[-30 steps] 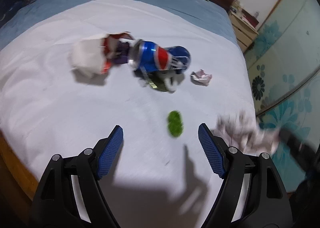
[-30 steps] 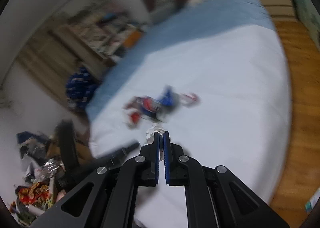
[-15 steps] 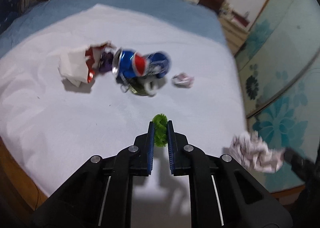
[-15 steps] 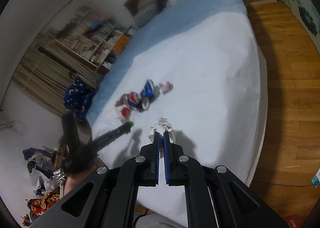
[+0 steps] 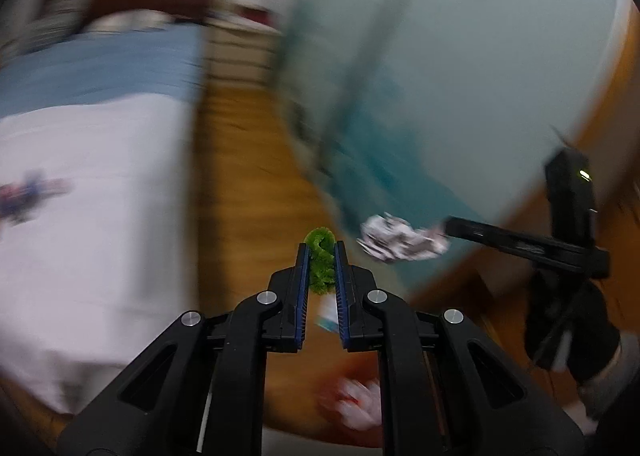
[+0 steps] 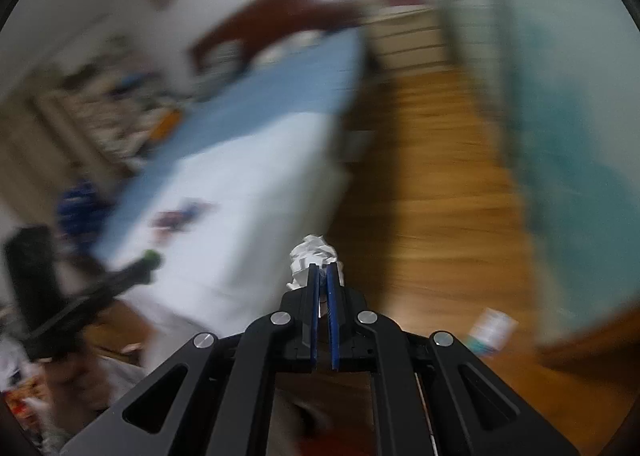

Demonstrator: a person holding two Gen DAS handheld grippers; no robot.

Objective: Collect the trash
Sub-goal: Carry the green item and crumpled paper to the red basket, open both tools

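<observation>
Two pieces of trash are in our grips, one in each hand, and both views are smeared with blur. The left gripper has its fingers pinching a fuzzy green scrap, which pokes out above the blue pads and fills the narrow gap between them. We see it above the wooden floor, just beside the edge of the bed.

The right gripper has its fingers pressed nearly together on a crumpled paper ball, which bulges out past the tips. From the left wrist view the same paper ball hangs at the end of the right gripper's dark fingers, to the right of the green scrap and near it but apart.

More trash lies on the white bed sheet, a red and blue blur too smeared to name. On the floor near the teal wardrobe door sits a small white and teal pack. Below the left gripper we make out a red and white blur, which we cannot identify.
</observation>
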